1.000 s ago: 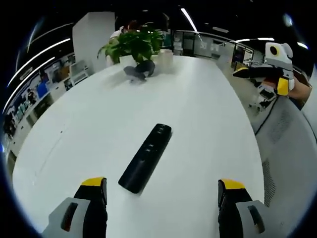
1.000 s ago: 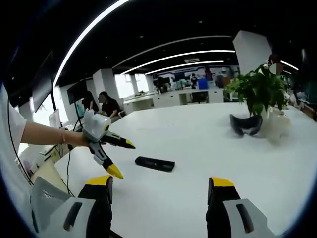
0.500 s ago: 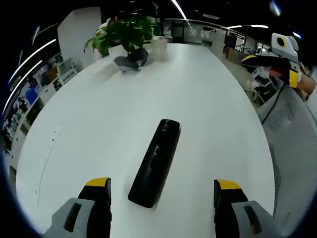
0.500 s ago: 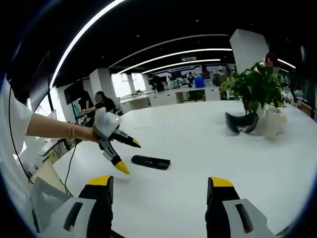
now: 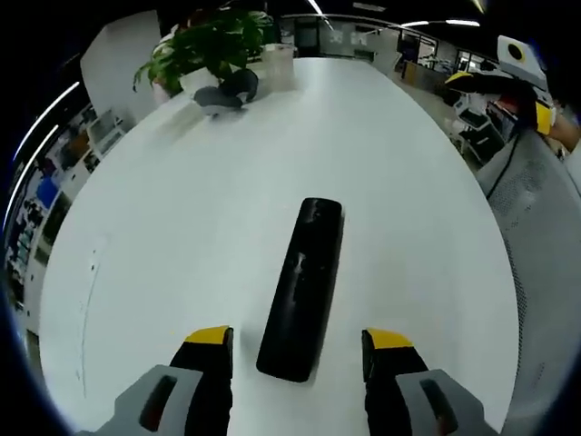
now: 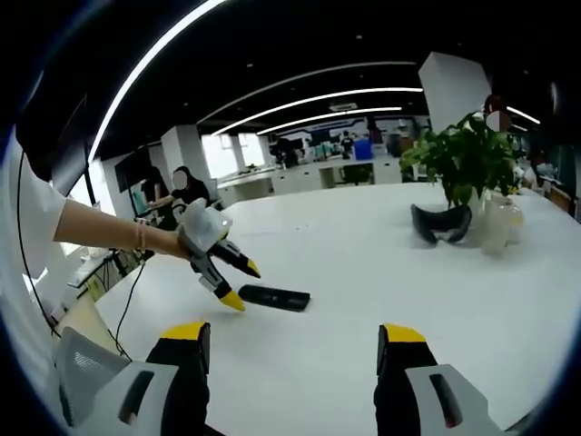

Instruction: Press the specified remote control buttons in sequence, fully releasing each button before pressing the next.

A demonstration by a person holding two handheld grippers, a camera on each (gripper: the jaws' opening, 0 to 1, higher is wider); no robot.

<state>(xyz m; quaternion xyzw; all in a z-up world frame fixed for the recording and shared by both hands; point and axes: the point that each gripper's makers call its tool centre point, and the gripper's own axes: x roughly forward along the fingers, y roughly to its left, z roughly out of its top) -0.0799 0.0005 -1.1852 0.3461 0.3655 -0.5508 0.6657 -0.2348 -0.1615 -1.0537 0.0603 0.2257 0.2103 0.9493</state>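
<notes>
A long black remote control [image 5: 303, 285] lies flat on the white table [image 5: 182, 209]; its near end sits between the yellow-tipped jaws of my left gripper [image 5: 298, 339], which is open, the jaws apart from it. In the right gripper view the same remote [image 6: 274, 297] lies near the table's left edge, and the left gripper [image 6: 239, 284], held by a person's hand, hovers over its left end with jaws spread. My right gripper [image 6: 290, 334] is open and holds nothing, well back from the remote. The right gripper [image 5: 517, 77] also appears at the far right of the left gripper view.
A potted green plant [image 5: 209, 50] and a dark headset [image 5: 225, 94] stand at the table's far end, seen also as plant [image 6: 472, 159] and headset [image 6: 440, 222]. A clear bottle [image 6: 497, 227] stands beside them. A mesh chair [image 5: 536, 218] is at the right edge. People sit at desks [image 6: 182, 195] behind.
The left gripper has come down and forward over the remote, and its jaws have narrowed around the near end. The right gripper has barely moved.
</notes>
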